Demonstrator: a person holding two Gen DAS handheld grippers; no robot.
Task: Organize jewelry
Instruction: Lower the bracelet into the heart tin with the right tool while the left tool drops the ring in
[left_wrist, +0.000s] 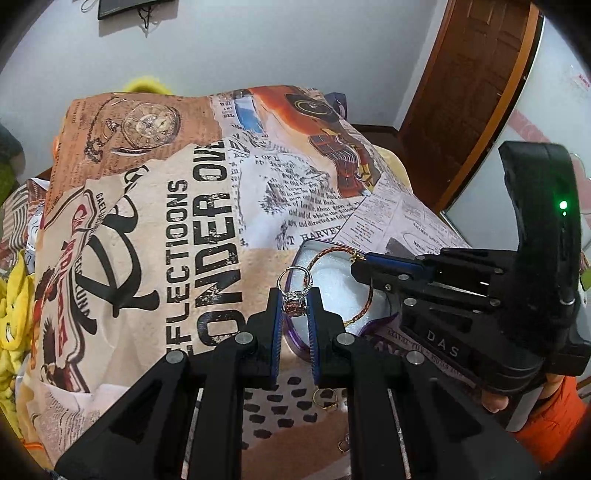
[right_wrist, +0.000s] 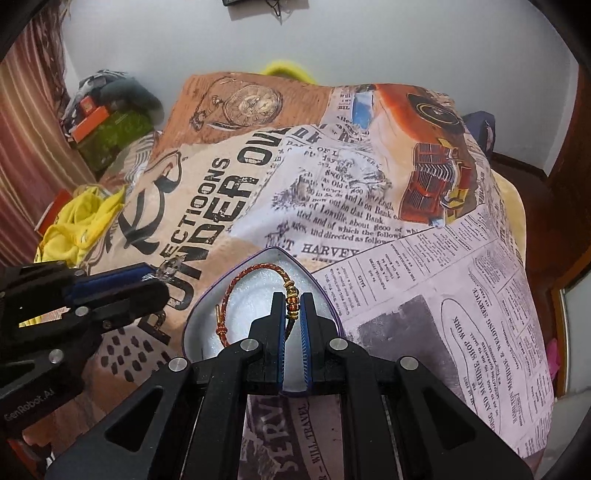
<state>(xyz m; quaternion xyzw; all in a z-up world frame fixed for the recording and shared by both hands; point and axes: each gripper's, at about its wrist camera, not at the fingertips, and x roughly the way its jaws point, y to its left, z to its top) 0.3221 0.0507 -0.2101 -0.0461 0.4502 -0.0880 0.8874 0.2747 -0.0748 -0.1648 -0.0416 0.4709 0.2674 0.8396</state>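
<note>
Both hands loaded, coming in over the box (left_wrist: 295, 334) w/ purple rim and white padded inside, sitting on the printed bedspread (left_wrist: 166, 206).

My left hand-held gripper (left_wrist: 295, 302) is nearly closed, pads pinching the ring (left_wrist: 295, 304) by its stone setting; band sticks up past the tips. It hangs just over the box's near-left rim.

My right hand-held gripper (right_wrist: 293, 306) is clamped tight on the bracelet (right_wrist: 236, 291) at the beaded part. The rest of the red-gold cord loops out to the left and looks to lie on the padding, can't be sure.

To do this well, I think: lower the bracelet first, let the cord settle flat, then release so it doesn't spring out. Bring the ring in beside it, not on top, low before letting go, since it'll roll or bounce off the rim otherwise. Keep the two grippers from bumping; they're close.

More small gold rings (left_wrist: 325, 398) are loose on the spread near me, for later.
</note>
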